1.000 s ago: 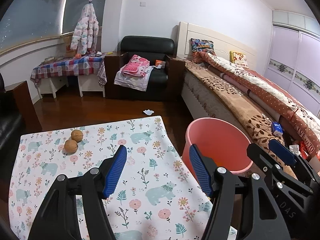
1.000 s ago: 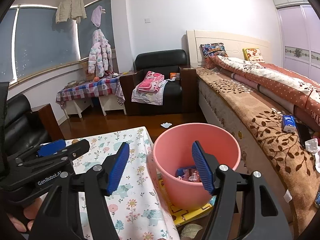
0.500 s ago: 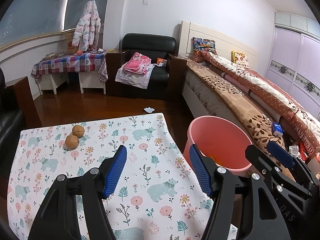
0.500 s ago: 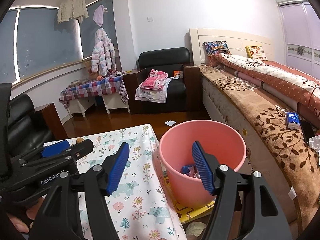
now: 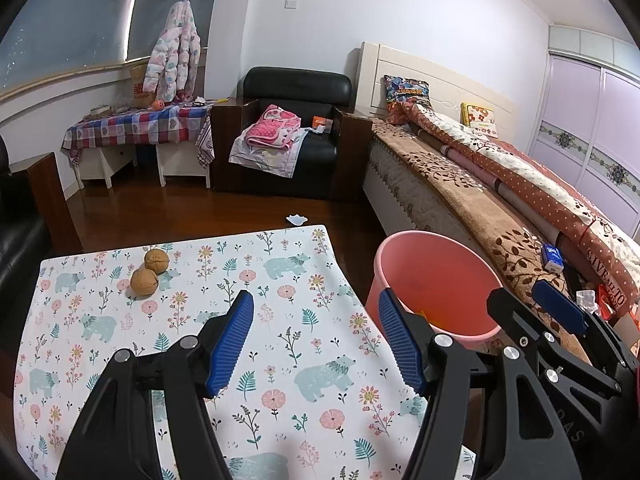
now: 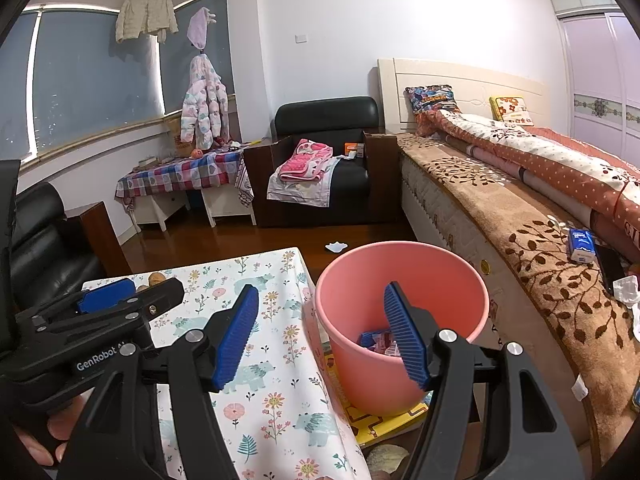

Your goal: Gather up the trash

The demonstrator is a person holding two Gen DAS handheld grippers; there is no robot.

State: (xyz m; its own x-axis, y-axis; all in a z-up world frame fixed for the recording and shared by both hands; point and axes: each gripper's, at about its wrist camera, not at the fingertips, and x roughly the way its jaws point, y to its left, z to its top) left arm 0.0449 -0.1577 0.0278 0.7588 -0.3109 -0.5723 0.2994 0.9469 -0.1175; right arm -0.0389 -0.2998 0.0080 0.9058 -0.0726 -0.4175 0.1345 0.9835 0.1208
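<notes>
A pink bucket [image 6: 372, 384] stands on the floor between the table and the bed, with wrappers [image 6: 376, 338] lying in its bottom. My right gripper [image 6: 322, 304] hovers open over the bucket's near rim, nothing between its blue pads. My left gripper [image 5: 316, 312] is open and empty above the floral tablecloth [image 5: 280, 280]; the bucket [image 5: 440, 280] is to its right. Two walnuts [image 5: 150, 272] sit on the cloth at the far left. A white paper scrap [image 5: 297, 219] lies on the wooden floor beyond the table. Each gripper shows in the other's view: the right gripper [image 5: 528, 300], the left gripper [image 6: 140, 292].
A bed [image 6: 520, 248] with a brown cover runs along the right, with a blue tissue pack [image 6: 582, 244] on it. A black armchair [image 6: 324, 184] with clothes stands at the back. A yellow mat [image 6: 384, 420] lies under the bucket. A hand [image 6: 40, 436] holds the left gripper.
</notes>
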